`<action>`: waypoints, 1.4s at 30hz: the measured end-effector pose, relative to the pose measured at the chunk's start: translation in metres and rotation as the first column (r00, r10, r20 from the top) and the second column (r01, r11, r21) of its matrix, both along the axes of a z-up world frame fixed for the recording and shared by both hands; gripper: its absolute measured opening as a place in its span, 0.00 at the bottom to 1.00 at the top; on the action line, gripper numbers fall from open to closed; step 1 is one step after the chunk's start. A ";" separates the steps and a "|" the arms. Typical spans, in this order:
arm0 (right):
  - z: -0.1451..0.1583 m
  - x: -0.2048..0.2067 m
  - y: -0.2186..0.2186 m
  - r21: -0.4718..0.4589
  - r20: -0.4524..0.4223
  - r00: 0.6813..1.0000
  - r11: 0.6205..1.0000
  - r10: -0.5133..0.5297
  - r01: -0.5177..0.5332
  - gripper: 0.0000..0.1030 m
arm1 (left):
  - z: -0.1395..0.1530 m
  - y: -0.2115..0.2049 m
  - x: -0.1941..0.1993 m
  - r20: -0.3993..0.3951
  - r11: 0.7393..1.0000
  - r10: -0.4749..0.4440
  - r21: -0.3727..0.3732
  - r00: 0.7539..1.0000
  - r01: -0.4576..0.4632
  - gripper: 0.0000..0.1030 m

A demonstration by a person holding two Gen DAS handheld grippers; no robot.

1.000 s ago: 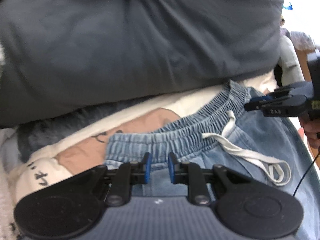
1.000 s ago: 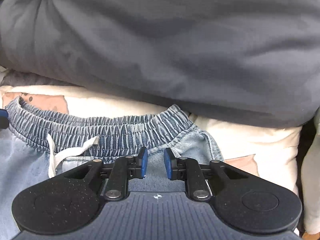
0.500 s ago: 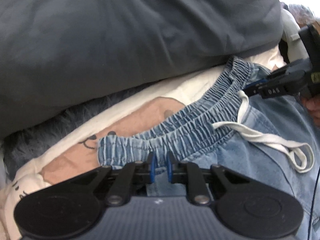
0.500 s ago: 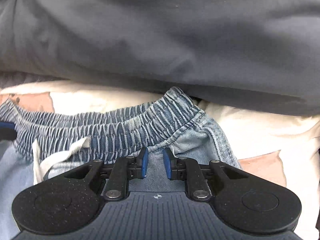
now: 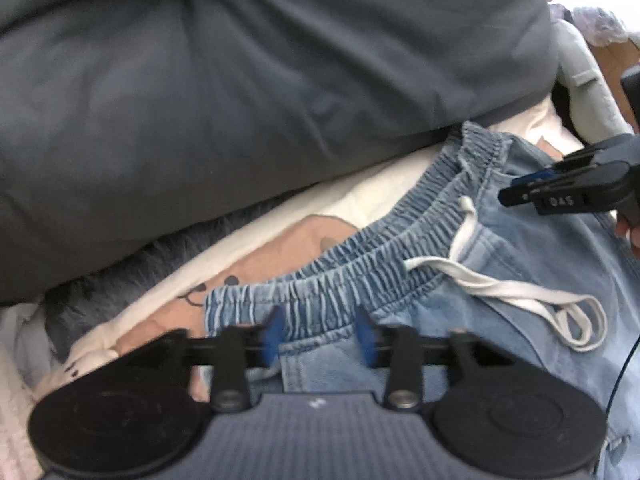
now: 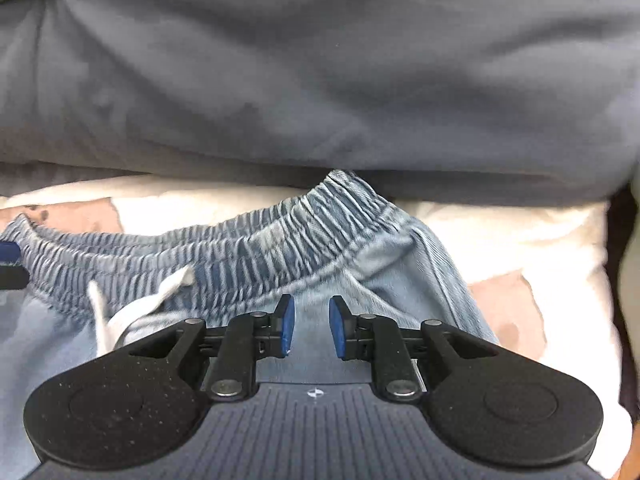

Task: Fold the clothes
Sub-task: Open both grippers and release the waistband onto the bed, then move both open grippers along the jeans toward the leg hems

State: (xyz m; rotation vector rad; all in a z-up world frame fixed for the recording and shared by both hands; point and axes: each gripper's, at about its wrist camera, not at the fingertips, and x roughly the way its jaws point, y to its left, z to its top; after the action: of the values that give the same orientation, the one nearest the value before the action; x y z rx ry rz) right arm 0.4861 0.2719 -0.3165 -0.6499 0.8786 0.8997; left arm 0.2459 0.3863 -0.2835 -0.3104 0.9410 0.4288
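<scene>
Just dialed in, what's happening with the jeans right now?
A person with a handheld gripper in each hand is working on a pair of light blue denim pants lying on a cream printed blanket, beside a grey duvet. The left gripper sits at the elastic waistband near its left corner, jaws apart. The right gripper is just below the waistband's right end, jaws also open. Neither holds cloth; the white drawstring lies loose.
</scene>
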 end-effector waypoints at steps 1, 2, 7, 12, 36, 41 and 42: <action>0.005 -0.003 -0.006 0.005 0.004 1.000 1.000 -0.002 0.002 0.29 | 0.003 -0.003 -0.001 0.001 1.000 -0.001 0.012 1.000 0.001 0.55; 0.009 -0.006 -0.012 0.009 0.008 1.000 1.000 -0.004 0.004 0.32 | 0.005 -0.006 -0.001 0.000 1.000 -0.004 0.019 1.000 0.004 0.55; 0.031 -0.020 -0.046 0.038 0.023 0.999 0.999 -0.037 0.036 0.35 | 0.019 -0.025 0.000 0.000 0.998 -0.041 0.049 0.999 0.041 0.68; 0.054 -0.034 -0.083 0.074 0.033 0.995 0.993 -0.091 0.088 0.43 | 0.040 -0.053 0.000 0.015 0.990 -0.092 0.105 0.996 0.090 0.83; 0.092 -0.117 -0.266 0.121 0.111 0.968 0.970 -0.225 0.211 0.47 | 0.070 -0.174 0.021 0.067 0.940 -0.335 0.090 0.940 0.329 0.85; 0.084 -0.137 -0.314 0.132 0.099 0.943 0.943 -0.319 0.306 0.47 | 0.071 -0.184 0.019 0.072 0.929 -0.367 0.080 0.927 0.361 0.85; 0.084 -0.141 -0.324 0.137 0.101 0.935 0.935 -0.340 0.326 0.47 | 0.071 -0.186 0.018 0.070 0.927 -0.371 0.080 0.926 0.366 0.85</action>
State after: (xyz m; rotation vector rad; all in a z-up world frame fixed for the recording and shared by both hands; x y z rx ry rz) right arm 0.3447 -0.0517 -0.2327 -0.4307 0.7890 0.5928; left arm 0.2639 0.2005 -0.2121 -0.0853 0.8770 0.0984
